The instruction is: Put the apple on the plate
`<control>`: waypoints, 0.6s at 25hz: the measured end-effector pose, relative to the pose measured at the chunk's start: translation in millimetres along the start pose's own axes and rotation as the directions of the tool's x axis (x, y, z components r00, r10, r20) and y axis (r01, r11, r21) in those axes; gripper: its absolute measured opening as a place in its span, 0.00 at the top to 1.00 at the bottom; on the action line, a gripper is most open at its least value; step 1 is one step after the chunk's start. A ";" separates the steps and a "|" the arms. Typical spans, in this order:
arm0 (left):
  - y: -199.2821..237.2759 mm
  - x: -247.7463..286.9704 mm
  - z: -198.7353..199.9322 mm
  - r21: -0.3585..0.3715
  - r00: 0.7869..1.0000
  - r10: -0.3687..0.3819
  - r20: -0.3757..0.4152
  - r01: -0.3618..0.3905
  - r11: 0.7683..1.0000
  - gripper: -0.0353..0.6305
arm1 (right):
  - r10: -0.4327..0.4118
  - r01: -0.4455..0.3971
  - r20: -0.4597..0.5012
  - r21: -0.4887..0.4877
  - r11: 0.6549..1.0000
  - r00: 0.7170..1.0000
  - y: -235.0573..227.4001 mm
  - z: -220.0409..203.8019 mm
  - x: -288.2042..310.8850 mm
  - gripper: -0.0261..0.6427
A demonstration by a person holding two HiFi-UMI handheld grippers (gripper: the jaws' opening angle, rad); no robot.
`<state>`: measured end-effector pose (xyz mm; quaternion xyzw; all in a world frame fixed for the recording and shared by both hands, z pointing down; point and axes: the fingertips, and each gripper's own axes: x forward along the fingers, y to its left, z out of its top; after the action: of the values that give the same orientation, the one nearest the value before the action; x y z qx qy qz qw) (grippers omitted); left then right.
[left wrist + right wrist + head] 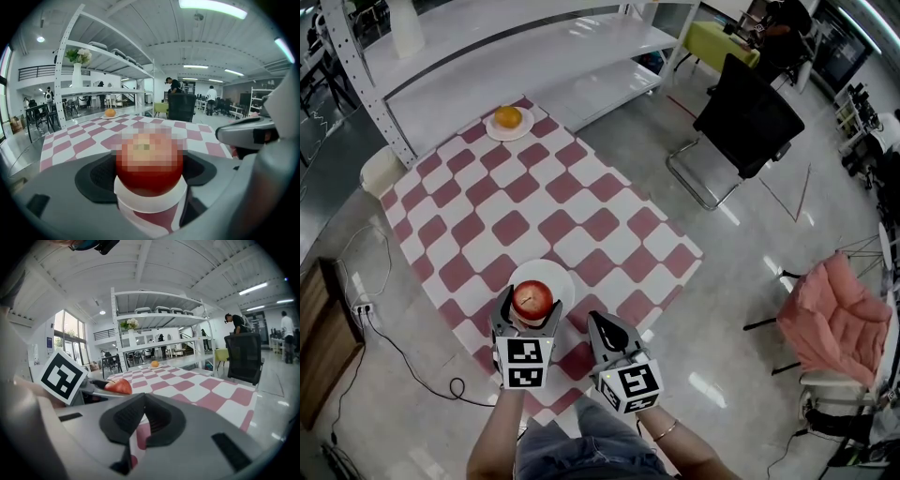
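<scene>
The left gripper (531, 306) has its fingers clasped on the red apple (149, 161), directly over the white plate (560, 277) near the checkered worktop's (534, 187) near edge. The right gripper (600, 322) hangs just beside it, its fingers pressed together on nothing.

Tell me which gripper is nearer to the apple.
Left. The left gripper holds the apple between its jaws above the plate; the right gripper sits apart, to the apple's right.

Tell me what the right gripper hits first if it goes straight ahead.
Nothing near. The right gripper, jaws together and empty, points along the checkered tablecloth toward the orange on the far plate, probably first met, though height is unclear. The apple lies left of that line.
</scene>
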<state>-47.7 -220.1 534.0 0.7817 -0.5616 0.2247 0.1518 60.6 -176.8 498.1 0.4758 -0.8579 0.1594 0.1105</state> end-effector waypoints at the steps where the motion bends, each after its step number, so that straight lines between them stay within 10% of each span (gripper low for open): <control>1: 0.3 1.8 -0.5 -0.001 1.000 -0.001 -0.002 0.001 1.000 0.33 | 0.001 -0.001 -0.002 0.000 1.000 1.000 0.2 -0.2 1.2 0.94; 15: -2.8 25.7 -16.6 0.020 0.999 -0.017 -0.050 0.018 1.000 0.33 | -0.003 0.003 -0.026 0.004 1.000 1.000 -3.9 -6.2 7.9 0.94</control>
<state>-41.1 -231.9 561.7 0.7824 -0.5482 0.2486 0.1598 60.0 -182.6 507.2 0.4754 -0.8553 0.1671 0.1209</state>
